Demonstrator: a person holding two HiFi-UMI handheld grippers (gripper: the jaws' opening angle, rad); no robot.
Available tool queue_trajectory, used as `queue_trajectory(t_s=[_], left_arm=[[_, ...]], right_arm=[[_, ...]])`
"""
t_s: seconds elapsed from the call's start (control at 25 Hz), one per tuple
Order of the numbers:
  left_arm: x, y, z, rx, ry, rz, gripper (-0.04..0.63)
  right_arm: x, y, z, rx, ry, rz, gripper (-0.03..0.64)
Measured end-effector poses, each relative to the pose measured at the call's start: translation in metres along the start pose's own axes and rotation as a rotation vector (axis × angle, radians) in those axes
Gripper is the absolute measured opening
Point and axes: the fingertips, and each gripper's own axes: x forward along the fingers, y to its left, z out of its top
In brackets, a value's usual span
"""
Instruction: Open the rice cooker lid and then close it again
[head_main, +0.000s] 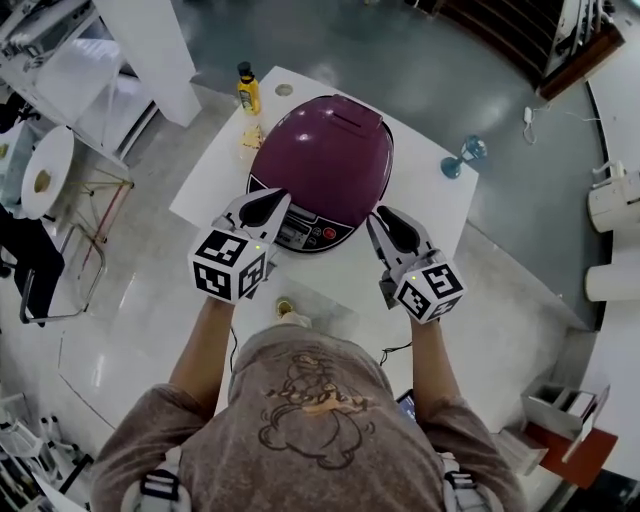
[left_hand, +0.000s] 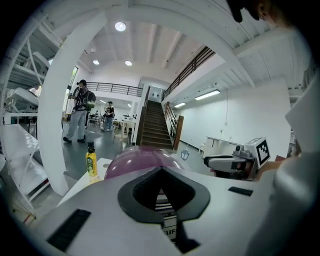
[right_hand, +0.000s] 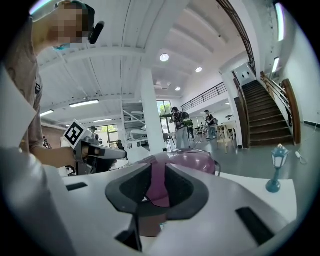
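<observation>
The purple rice cooker (head_main: 322, 170) sits in the upper middle of the head view on a white bench (head_main: 440, 205). Its domed lid (head_main: 335, 130) is down and its control panel (head_main: 305, 233) faces the person. Both grippers flank that near edge: the left gripper (head_main: 280, 197) is at the panel's left corner, and the right gripper (head_main: 378, 214) is just off the cooker's lower right side. They are probably held there because the lid's release would sit at the front, above the panel, within reach of either tip.

The left gripper's jaws are brought together at the tips and hold nothing; in the left gripper view, a strip of the panel shows through the hollow between the pads. The right gripper's jaws stand a narrow slit apart. The purple shell shows through that gap but is not pinched, so this gripper is empty too. Whether either tip touches the cooker cannot be told.

A yellow bottle (head_main: 247, 88) stands near the cooker's upper left side, and a blue ornament (head_main: 465, 155) stands well apart at the right. With the lid shut, the opening may be yet to come, or the closing may already be done — these views do not settle which.
</observation>
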Motion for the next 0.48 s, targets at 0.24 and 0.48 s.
queue_trajectory(t_s=[0.24,0.48], left_arm=[[-0.026,-0.015,0.002,-0.008,-0.091,0.050,0.020],[-0.049,-0.042,-0.008,-0.015,-0.141,0.078,0.020]], right_arm=[[-0.026,0.005,0.004,-0.017,-0.017,-0.005,0.074],[-0.059,0.014,-0.007,-0.027,-0.020,-0.001,0.067]])
